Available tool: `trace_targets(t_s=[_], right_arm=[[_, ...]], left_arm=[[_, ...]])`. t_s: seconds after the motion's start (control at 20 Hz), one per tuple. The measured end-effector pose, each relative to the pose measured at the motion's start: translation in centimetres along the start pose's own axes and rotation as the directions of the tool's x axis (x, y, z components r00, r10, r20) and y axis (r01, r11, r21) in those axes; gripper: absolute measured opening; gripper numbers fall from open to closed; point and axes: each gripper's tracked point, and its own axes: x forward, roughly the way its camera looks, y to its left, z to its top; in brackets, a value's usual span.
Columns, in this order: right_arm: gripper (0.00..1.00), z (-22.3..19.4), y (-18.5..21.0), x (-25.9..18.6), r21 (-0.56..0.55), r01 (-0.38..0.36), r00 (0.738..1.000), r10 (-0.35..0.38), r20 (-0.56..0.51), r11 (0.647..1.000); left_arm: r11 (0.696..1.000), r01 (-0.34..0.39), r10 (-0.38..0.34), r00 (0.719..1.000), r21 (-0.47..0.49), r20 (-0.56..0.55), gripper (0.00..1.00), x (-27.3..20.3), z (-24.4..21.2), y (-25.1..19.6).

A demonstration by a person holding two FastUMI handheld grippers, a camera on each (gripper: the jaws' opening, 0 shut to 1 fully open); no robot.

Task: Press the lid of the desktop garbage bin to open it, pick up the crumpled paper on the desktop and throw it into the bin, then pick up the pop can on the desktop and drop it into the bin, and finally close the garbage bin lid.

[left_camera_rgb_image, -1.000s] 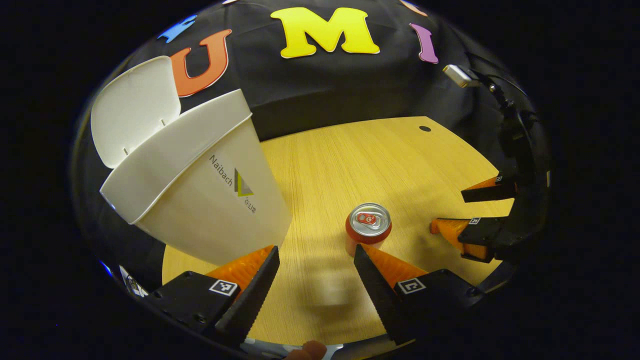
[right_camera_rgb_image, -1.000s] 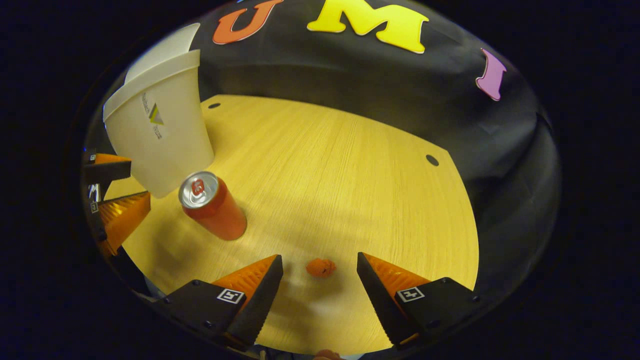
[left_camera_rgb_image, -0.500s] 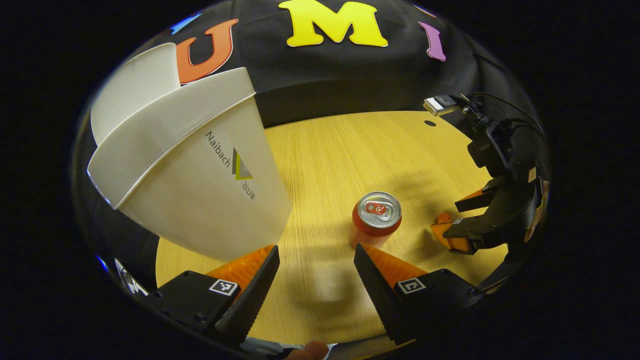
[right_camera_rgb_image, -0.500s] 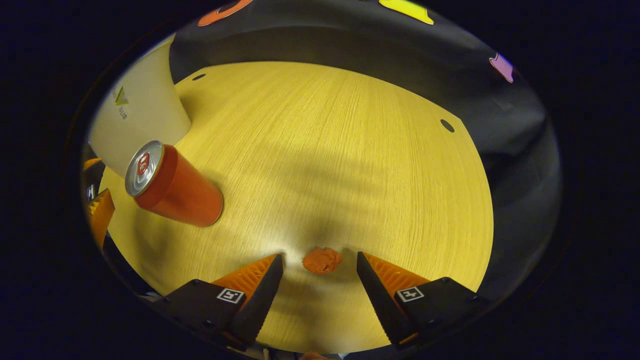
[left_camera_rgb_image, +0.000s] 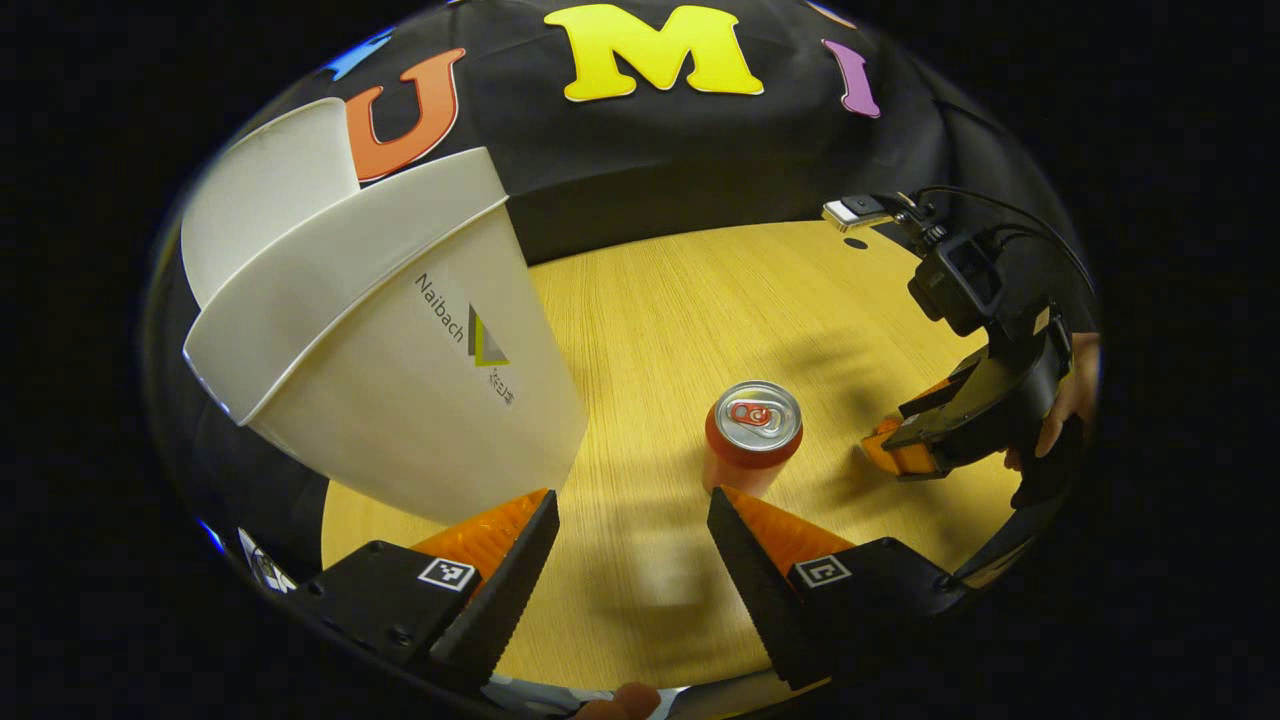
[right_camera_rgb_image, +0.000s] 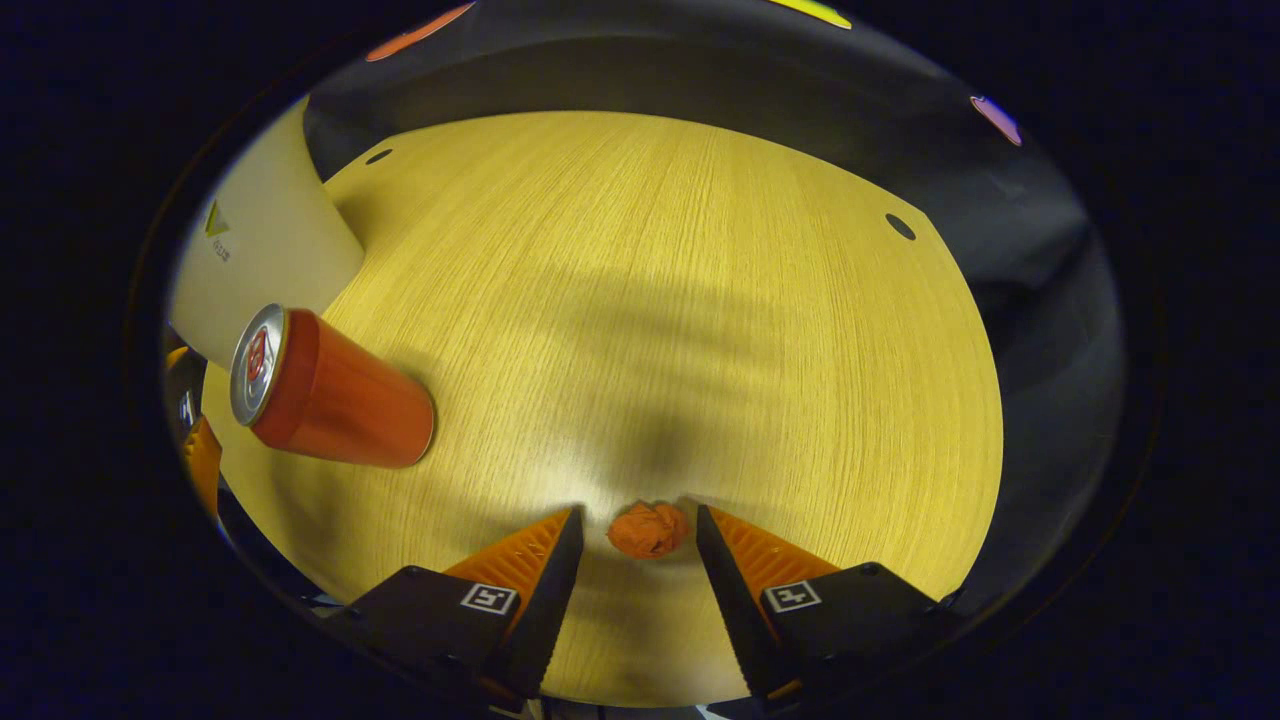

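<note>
Down at the bench point(right_camera_rgb_image: 700, 300), the right gripper point(right_camera_rgb_image: 632, 530) has its jaws parted around the crumpled paper point(right_camera_rgb_image: 648, 529), one finger on either side, close to it but with a sliver of gap on each side, so nothing is clamped. The paper lies on the wood near the bench's front edge. In the left gripper view that same gripper point(left_camera_rgb_image: 905, 440) sits low over the bench's right side with a hand point(left_camera_rgb_image: 1068, 395) behind it. The pop can point(left_camera_rgb_image: 752, 433) stands upright on the bench between the paper and the garbage bin point(left_camera_rgb_image: 400, 370), apart from both. The bin stands toward the left side of the bench with its lid point(left_camera_rgb_image: 265, 195) swung up and open. The left gripper point(left_camera_rgb_image: 632, 520) hangs above the bench just in front of the can, jaws released and holding nothing.
</note>
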Motion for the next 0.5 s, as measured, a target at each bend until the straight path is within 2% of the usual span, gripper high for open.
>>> trace_targets(t_s=[0.15,0.35,0.4,0.45,0.5], right_arm=[[0.74,-0.1,0.1,0.0,0.036,-0.006,1.0,0.008,-0.029,0.999],[0.67,-0.3,0.0,0.1,0.054,-0.002,0.999,0.005,-0.05,0.999],[0.63,-0.4,-0.3,0.5,0.059,0.009,0.999,-0.006,-0.054,0.998],[0.48,-0.3,-0.2,0.4,0.074,0.002,0.998,0.002,-0.058,0.997],[0.44,-0.6,-0.2,0.6,0.087,-0.007,0.998,0.012,-0.06,0.996]], left_arm=[[1.0,0.002,-0.002,1.0,0.009,0.001,0.99,-0.3,-0.1,-0.2],[1.0,-0.005,0.005,1.0,0.027,0.003,0.99,-0.8,-0.4,0.0],[1.0,-0.008,0.008,1.0,0.029,0.005,0.99,-0.9,-0.4,0.0],[1.0,-0.009,0.009,1.0,0.029,0.005,0.99,-1.1,-0.5,0.1],[1.0,-0.008,0.008,1.0,0.028,0.001,0.99,-1.2,-0.7,0.1]])
